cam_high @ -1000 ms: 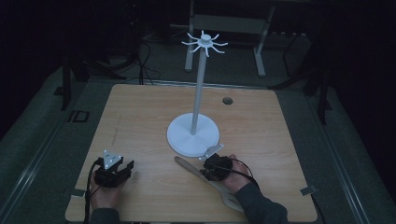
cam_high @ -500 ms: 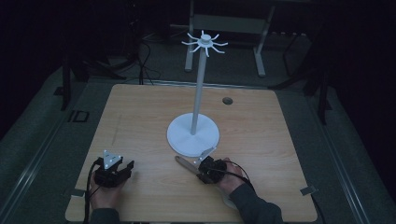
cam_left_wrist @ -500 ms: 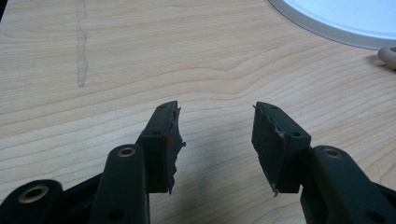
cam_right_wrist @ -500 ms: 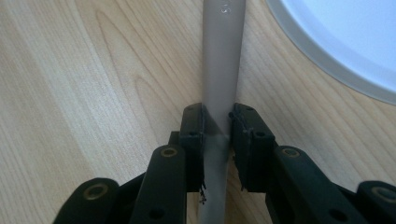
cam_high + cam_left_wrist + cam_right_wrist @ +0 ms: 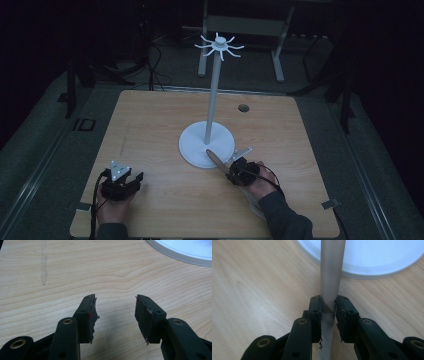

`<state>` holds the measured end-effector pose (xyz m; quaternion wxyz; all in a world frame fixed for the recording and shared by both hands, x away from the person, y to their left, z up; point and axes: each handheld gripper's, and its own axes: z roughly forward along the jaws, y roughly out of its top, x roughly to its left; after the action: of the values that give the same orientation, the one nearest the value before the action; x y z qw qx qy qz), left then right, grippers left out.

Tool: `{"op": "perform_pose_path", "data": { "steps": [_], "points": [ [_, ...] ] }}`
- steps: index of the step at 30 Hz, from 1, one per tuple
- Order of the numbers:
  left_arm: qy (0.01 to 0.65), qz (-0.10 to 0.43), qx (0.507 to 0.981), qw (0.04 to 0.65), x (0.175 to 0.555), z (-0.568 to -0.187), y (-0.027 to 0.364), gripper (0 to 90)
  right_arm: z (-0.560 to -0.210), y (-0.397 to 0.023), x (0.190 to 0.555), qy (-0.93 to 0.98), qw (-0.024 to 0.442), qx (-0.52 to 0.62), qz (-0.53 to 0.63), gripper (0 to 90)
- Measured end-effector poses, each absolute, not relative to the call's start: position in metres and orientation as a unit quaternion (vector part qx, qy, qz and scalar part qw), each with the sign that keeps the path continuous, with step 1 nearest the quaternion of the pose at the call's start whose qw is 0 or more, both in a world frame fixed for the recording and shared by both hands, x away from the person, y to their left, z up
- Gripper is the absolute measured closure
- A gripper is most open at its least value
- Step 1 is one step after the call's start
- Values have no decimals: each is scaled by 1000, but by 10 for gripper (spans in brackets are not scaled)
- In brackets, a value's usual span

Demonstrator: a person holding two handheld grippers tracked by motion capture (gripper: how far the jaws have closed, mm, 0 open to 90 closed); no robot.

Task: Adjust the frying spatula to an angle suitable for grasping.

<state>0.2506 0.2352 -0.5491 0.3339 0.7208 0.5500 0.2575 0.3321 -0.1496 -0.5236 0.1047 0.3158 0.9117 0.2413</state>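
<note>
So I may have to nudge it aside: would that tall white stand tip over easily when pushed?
Probably not from a low push: the white stand sits on a broad round base. Its thin pole is tall, so a push near the hooked top would likelier rock it. It might slide on the smooth wooden table.

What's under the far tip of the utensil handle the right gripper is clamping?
The handle's far tip lies over the rim of the stand's white round base. Nearer the right gripper, bare wooden table lies below. The table under the base is hidden.
</note>
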Motion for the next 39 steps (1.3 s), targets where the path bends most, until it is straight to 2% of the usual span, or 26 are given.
{"op": "perform_pose_path", "data": {
  "steps": [21, 24, 29, 35, 39],
  "points": [
    [552, 258, 719, 334, 250, -549, 236, 517, -533, -132, 356, 927, 76, 324, 176, 717],
    [553, 257, 719, 334, 251, -549, 236, 517, -533, -133, 358, 930, 56, 321, 172, 650],
    [553, 256, 718, 336, 250, -549, 237, 517, -532, -133, 359, 931, 64, 320, 164, 730],
    [551, 256, 720, 336, 250, -549, 236, 518, -532, -133, 357, 930, 68, 322, 166, 739],
    [552, 255, 719, 336, 251, -549, 237, 519, -533, -135, 350, 928, 89, 312, 181, 747]
  ]
}}
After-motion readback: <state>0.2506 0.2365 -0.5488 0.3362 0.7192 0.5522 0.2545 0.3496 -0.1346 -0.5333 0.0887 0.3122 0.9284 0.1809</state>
